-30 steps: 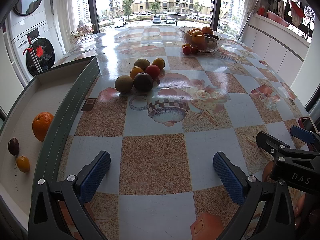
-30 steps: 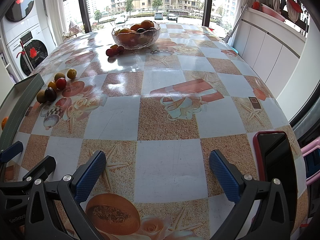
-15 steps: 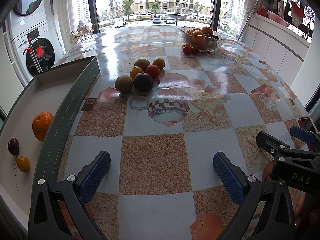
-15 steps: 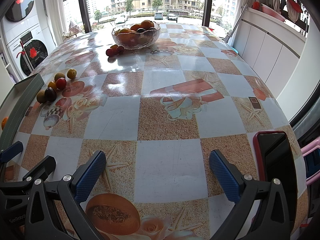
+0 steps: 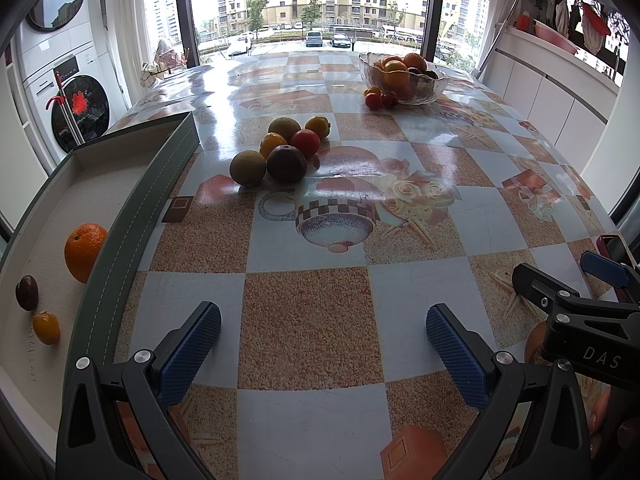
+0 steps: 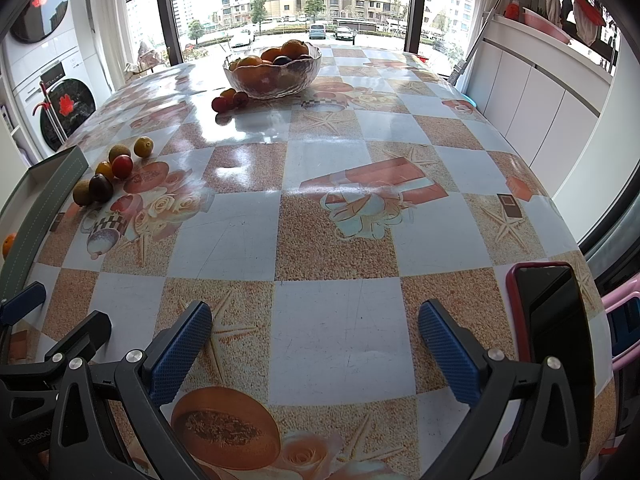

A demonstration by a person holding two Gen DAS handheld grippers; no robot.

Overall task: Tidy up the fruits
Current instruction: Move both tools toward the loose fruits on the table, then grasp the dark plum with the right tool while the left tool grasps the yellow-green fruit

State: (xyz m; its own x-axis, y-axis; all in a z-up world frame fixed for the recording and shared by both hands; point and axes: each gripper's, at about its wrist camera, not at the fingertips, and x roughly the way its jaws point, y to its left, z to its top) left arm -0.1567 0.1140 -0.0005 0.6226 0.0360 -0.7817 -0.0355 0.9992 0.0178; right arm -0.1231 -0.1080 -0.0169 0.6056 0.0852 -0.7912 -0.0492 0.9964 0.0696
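A: Where is the fruit?

B: A loose cluster of fruit [image 5: 286, 148] sits mid-table on the glossy tablecloth [image 5: 308, 320], just beside the tray [image 5: 136, 216]; an orange [image 5: 83, 251], a dark plum [image 5: 27, 292] and a small yellow fruit [image 5: 46, 327] already lie in the tray; more fills the glass bowl [image 5: 402, 80] at the far end.

A: And the claws?

B: The left gripper [image 5: 322, 344] and right gripper [image 6: 314, 340] both stand wide and empty, low over the table.

A: How will the fruit handle?

B: Round, smooth, light, probably inclined to roll; I'd close the ridged blue pads [image 5: 192, 348] across the widest part, gently, since soft skins may bruise.
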